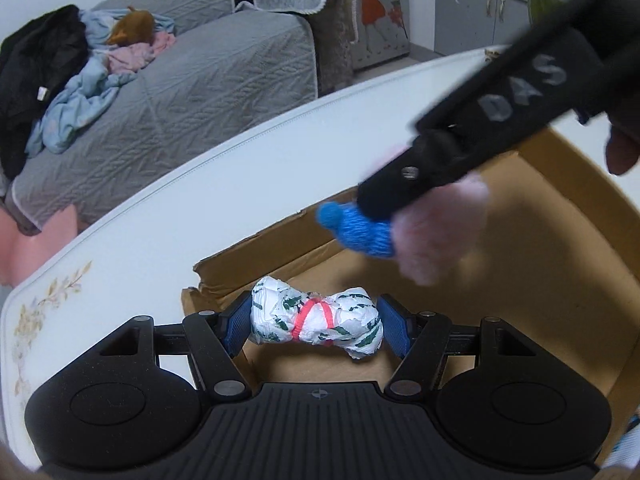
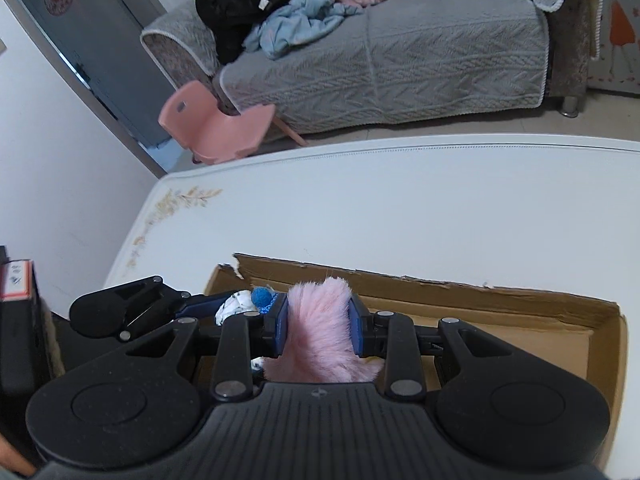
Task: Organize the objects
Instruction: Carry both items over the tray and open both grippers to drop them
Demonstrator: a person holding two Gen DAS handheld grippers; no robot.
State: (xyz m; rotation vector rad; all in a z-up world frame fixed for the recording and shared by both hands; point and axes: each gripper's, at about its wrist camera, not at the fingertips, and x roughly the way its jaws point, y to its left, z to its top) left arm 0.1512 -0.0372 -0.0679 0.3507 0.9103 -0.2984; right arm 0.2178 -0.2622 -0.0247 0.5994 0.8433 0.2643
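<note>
The white surface point(image 2: 400, 200) with a faint flower print carries an open cardboard box point(image 2: 520, 292), which sits near its edge and seems to be the place where the things are collected. Behind it are a grey sofa point(image 2: 400, 60) with a heap of clothes point(image 2: 288, 28) and a small pink chair point(image 2: 212, 124) on the floor; they look like no part of the work.

Both grippers are above the box. The right gripper point(image 2: 318, 330) is clenched on a pink fluffy toy point(image 2: 320, 320), squeezing the soft fur between its blue pads. The toy carries a blue knitted part point(image 1: 360, 232) with a small pompom, and in the left view it hangs in the air over the inside of the box, probably to be let down there.

The left gripper point(image 1: 316, 324) grasps a small white bundle point(image 1: 316, 322) with green marks, tied in the middle by a red band point(image 1: 316, 312). The pads press on its two ends, so the bundle lies across the gap. It is held low over the left end of the box, and I judge it is also about to be placed inside.
</note>
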